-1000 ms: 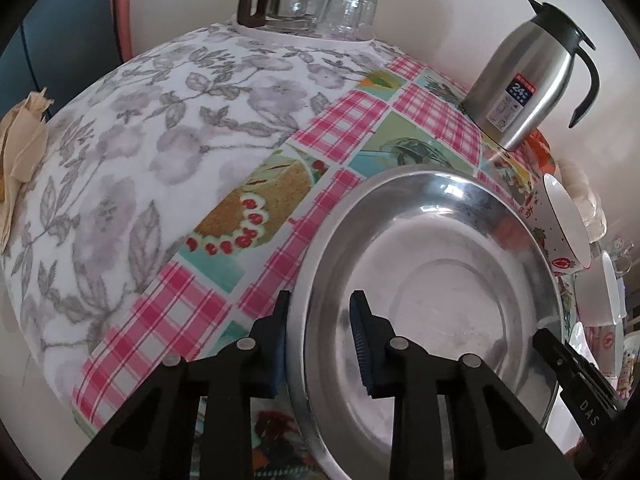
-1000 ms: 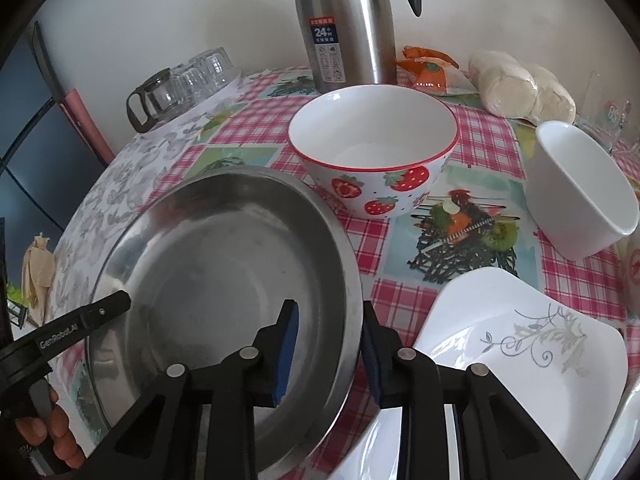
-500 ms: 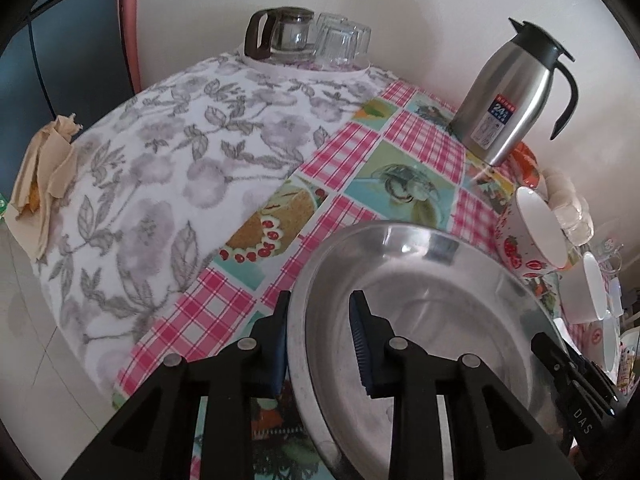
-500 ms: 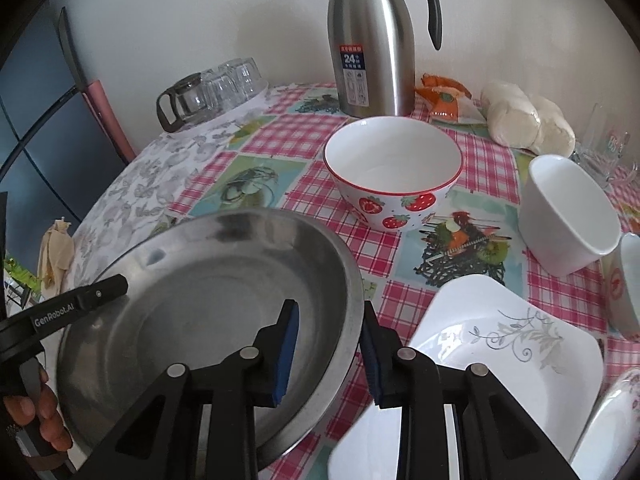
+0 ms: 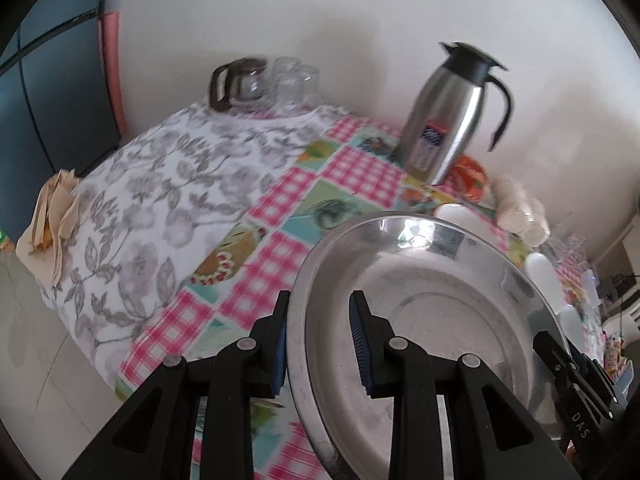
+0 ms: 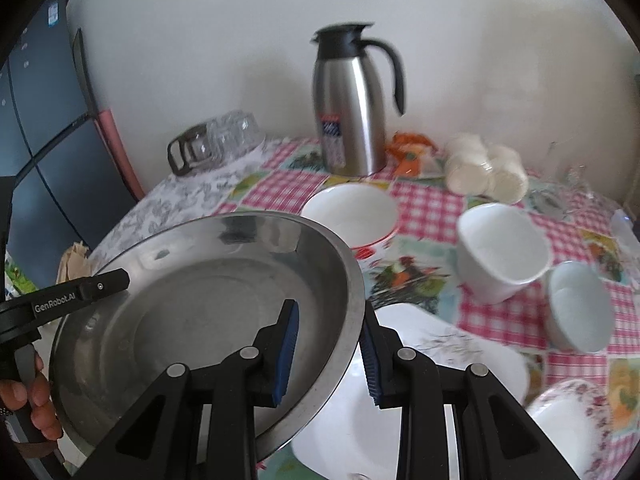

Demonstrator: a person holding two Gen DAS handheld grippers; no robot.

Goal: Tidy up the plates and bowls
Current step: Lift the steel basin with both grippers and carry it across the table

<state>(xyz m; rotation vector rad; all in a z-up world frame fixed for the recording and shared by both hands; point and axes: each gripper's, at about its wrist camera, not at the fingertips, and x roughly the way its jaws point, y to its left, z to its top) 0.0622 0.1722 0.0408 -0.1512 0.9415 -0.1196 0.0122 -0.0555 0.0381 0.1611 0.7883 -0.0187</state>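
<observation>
Left wrist view: left gripper pinches the steel pan rim, pan held above tabletop's near left edge.
Right wrist view: right gripper pinches opp. rim, above the square plate. Advice: keep both grips level, lower w/ equal speed.

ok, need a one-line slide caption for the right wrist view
Right gripper and left gripper clamp opposite rims of a steel plate above a checked table of bowls.
</observation>
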